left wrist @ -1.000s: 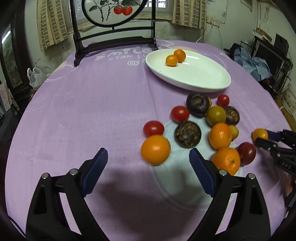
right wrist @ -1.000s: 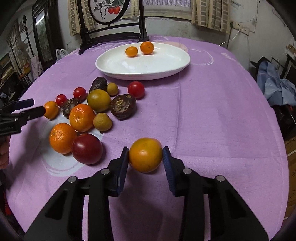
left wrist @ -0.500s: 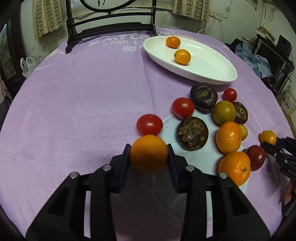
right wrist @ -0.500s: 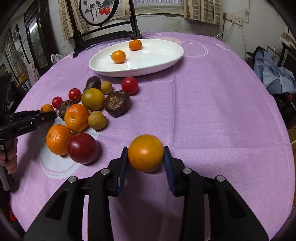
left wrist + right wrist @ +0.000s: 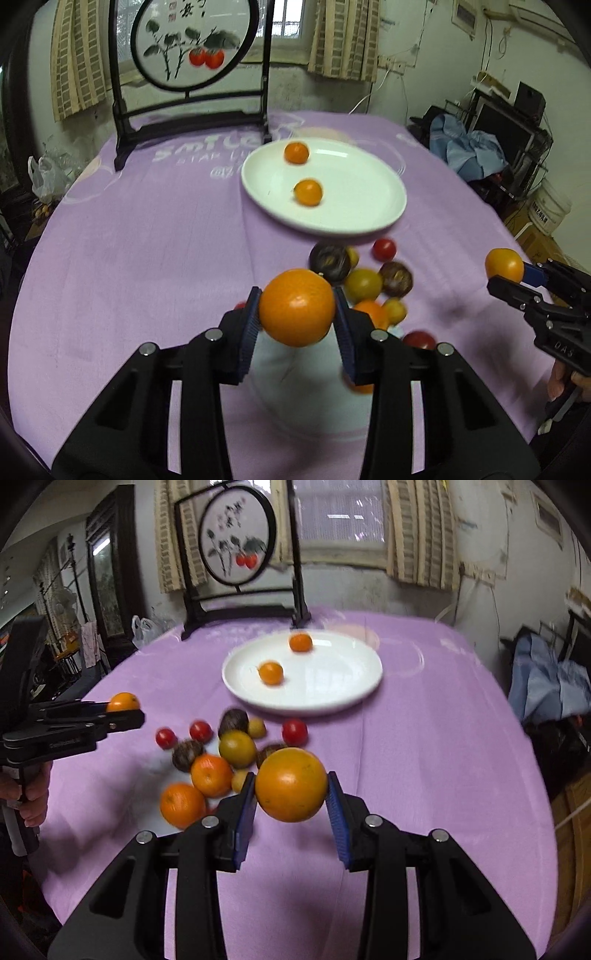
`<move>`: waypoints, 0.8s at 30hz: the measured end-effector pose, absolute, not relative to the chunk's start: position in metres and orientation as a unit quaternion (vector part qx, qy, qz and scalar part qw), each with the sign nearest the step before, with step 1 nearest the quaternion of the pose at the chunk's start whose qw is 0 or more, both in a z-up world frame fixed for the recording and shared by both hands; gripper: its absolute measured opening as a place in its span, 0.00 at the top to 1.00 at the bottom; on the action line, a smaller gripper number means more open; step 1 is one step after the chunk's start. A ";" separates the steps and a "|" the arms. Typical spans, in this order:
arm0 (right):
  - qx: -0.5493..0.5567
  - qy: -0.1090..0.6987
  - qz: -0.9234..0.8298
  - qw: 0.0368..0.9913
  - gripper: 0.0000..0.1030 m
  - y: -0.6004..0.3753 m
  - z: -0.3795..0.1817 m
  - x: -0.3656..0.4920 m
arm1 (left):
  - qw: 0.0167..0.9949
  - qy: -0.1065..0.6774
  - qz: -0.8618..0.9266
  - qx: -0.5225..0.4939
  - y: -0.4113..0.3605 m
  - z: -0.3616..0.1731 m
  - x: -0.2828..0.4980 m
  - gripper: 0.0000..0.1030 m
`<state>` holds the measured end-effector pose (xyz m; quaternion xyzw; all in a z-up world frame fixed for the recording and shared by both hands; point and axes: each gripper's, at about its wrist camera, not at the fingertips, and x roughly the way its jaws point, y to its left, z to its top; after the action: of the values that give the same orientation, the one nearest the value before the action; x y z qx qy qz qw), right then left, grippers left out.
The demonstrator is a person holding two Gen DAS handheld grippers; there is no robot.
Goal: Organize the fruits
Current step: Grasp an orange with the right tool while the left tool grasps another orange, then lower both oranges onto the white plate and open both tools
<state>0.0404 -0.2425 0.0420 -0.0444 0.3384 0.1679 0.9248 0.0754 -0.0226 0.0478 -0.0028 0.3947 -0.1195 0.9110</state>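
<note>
My left gripper (image 5: 297, 314) is shut on an orange (image 5: 296, 307) and holds it above the purple table. My right gripper (image 5: 291, 792) is shut on a yellow-orange fruit (image 5: 291, 784), also lifted. Each held fruit shows in the other view: the left one (image 5: 123, 702), the right one (image 5: 504, 264). A white oval plate (image 5: 362, 218) at the far middle holds two small orange fruits (image 5: 308, 192) (image 5: 296, 152). A heap of oranges, tomatoes and dark fruits (image 5: 221, 753) lies on the cloth between the plate and me.
A black wooden stand with a round painted screen (image 5: 192, 44) stands at the table's far edge. Blue cloth and boxes (image 5: 472, 147) lie beyond the table on the right. A plastic bag (image 5: 48, 177) lies off the far left.
My left gripper closed on the orange and lifted it off the cloth. My right gripper rose with its fruit. Both views now look more level toward the plate.
</note>
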 end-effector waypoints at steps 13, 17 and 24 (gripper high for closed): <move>-0.052 0.372 0.154 0.914 0.63 -0.215 0.020 0.173 | 0.905 0.413 -0.097 -0.001 -0.072 0.031 0.193 0.63; -0.058 0.397 0.147 0.904 0.63 -0.212 -0.001 0.195 | 0.896 0.436 -0.085 -0.002 -0.073 0.011 0.220 0.62; -0.070 0.401 0.142 0.902 0.61 -0.205 -0.011 0.214 | 0.892 0.445 -0.074 -0.014 -0.072 -0.006 0.243 0.55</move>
<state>0.2138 -0.2049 -0.0112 -0.0696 0.4009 0.1417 0.9024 0.2429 -0.0717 -0.0061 -0.0139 0.4448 -0.0737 0.8925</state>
